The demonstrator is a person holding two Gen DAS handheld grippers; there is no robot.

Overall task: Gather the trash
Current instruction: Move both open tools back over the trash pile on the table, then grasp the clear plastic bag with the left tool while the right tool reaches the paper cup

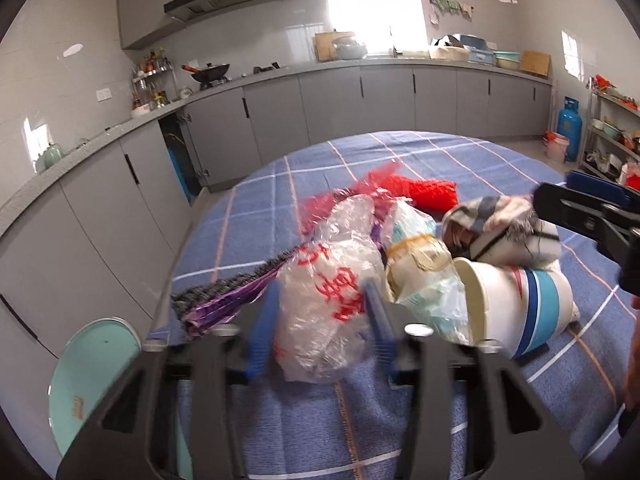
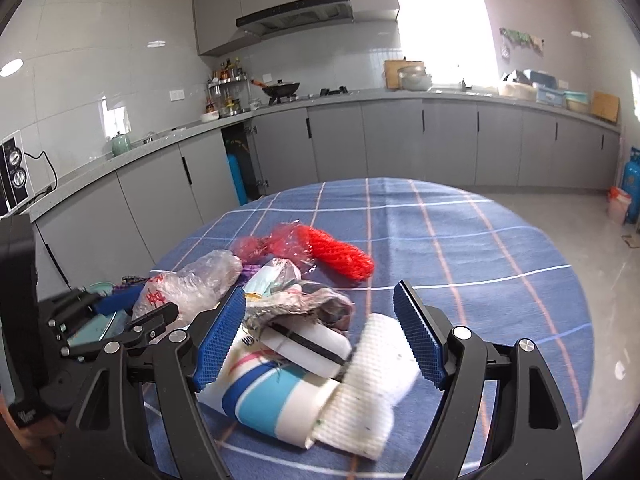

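Round table [image 1: 460,168], draped in blue woven cloth with white and pink check lines; carries 1 heap of trash near its close edge.

Item 1: crumpled clear plastic bag with red printed characters [image 1: 332,292], glossy, creased. It sits between the blue ribbed pads of the left tool [image 1: 320,320], which press its 2 sides: gripped.

Item 2: purple foil wrapper with a dark fringed edge [image 1: 224,300], flat, lying left of the bag.

Item 3: red plastic mesh net [image 2: 340,256], tubular, with crinkled red cellophane [image 2: 280,240] beside it, at the far side of the heap.

Item 4: paper cup with white, blue and turquoise bands [image 2: 264,396], cylindrical, on its side.

Item 5: white waffle-textured cloth [image 2: 368,396], folded, lying against the cup.

Item 6: crumpled printed wrapper [image 2: 304,300], atop the cup.

Right tool [image 2: 320,336]: open wide, pads straddling the cup and cloth; left pad close to the cup, contact unclear.

Pale turquoise round lid [image 1: 92,380], below the table edge.
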